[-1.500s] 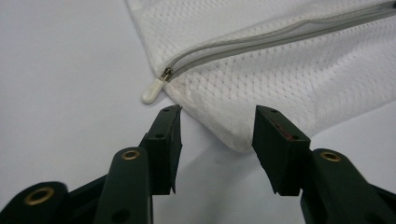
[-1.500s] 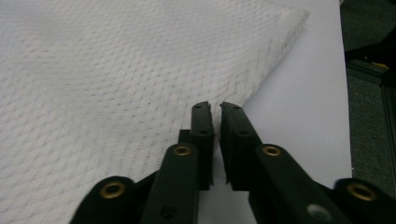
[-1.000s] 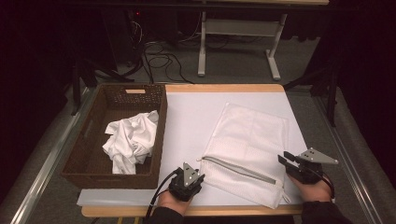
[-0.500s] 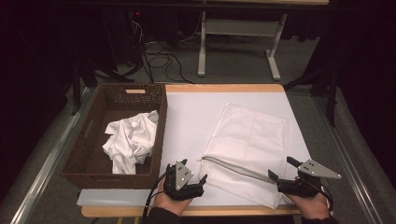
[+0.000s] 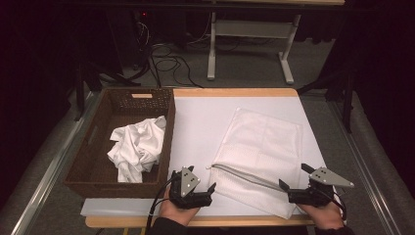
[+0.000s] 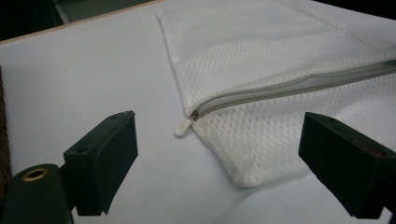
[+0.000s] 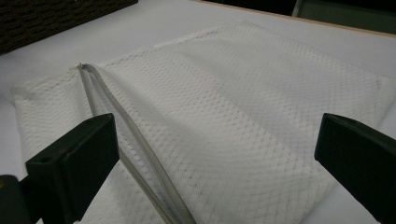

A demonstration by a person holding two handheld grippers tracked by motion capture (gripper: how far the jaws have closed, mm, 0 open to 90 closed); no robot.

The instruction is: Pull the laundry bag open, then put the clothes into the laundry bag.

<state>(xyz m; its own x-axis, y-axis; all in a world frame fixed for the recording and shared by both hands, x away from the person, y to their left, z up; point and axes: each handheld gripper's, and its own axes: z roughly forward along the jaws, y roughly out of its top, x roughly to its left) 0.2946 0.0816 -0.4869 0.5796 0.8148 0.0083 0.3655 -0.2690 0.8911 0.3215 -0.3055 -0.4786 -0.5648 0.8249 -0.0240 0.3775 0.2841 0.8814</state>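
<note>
A white mesh laundry bag [image 5: 262, 147] lies flat on the white table cover, with a grey zipper [image 5: 244, 177] running along its near side. My left gripper [image 5: 195, 177] is open just short of the bag's near left corner. The white zipper pull [image 6: 183, 127] lies on the cover ahead of my left gripper [image 6: 217, 140], between its jaws and untouched. My right gripper [image 5: 294, 176] is open at the bag's near right corner; its jaws [image 7: 215, 135] straddle the mesh bag [image 7: 243, 116] and zipper [image 7: 140, 144] without pressing them. Both pairs of jaws have just been opening.
A brown wicker basket [image 5: 93, 142] stands at the left of the table with a crumpled white cloth [image 5: 137, 147] in it. The table's wooden front edge [image 5: 220, 221] runs just under my hands. Beyond the far edge are cables and a stand's legs [image 5: 244, 54] on the floor.
Both grippers' jaws have spread wide. The right gripper has drawn back toward the table's front edge; the left has barely shifted. The bag lies still.
</note>
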